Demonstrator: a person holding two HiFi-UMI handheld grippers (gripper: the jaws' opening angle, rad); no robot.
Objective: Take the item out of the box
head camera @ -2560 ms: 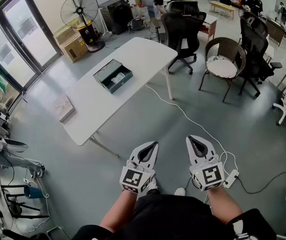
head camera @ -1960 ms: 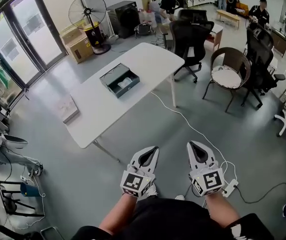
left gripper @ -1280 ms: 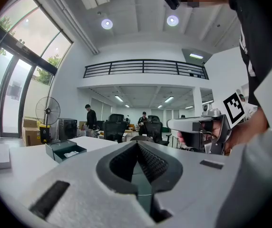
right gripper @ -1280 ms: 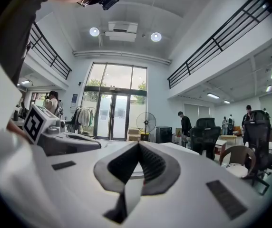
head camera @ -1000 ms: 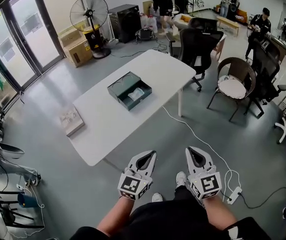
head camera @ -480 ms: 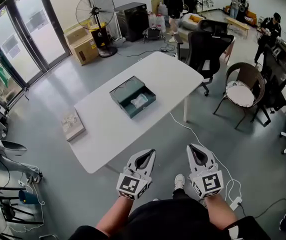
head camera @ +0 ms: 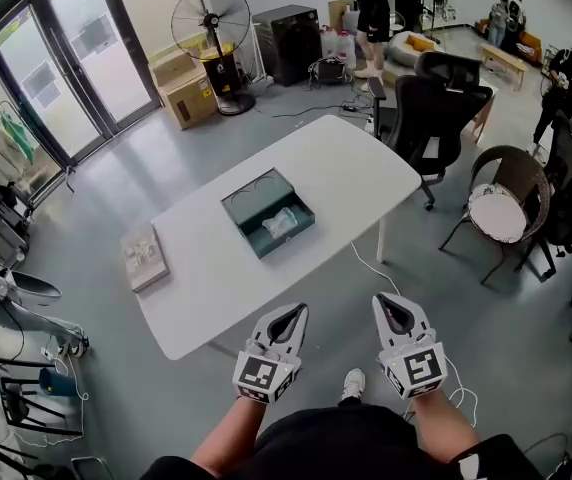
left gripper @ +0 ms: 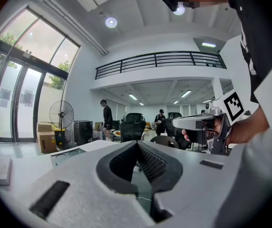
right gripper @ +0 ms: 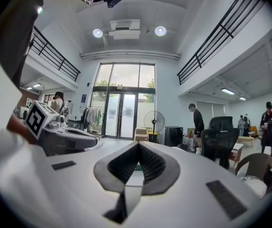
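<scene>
An open dark green box (head camera: 267, 211) lies in the middle of the white table (head camera: 346, 163), and a clear plastic packet (head camera: 280, 222) rests in its right half. Both grippers hang low in front of me, short of the table's near edge. My left gripper (head camera: 293, 312) is shut with nothing in it, and my right gripper (head camera: 389, 302) is likewise shut and empty. In the left gripper view the jaws meet at the tip of the left gripper (left gripper: 137, 143), with the box (left gripper: 67, 155) far off to the left. The right gripper view shows the right gripper (right gripper: 139, 144) shut too.
A flat book-like item (head camera: 144, 258) lies on the table's left end. A black office chair (head camera: 444, 103) and a wicker chair (head camera: 506, 203) stand to the right. A white cable (head camera: 371, 263) crosses the floor. A standing fan (head camera: 213, 23), cardboard boxes (head camera: 191, 93) and people stand behind.
The table and box have come nearer and more central in the head view as I walked towards them. Both grippers have stayed shut and low.
</scene>
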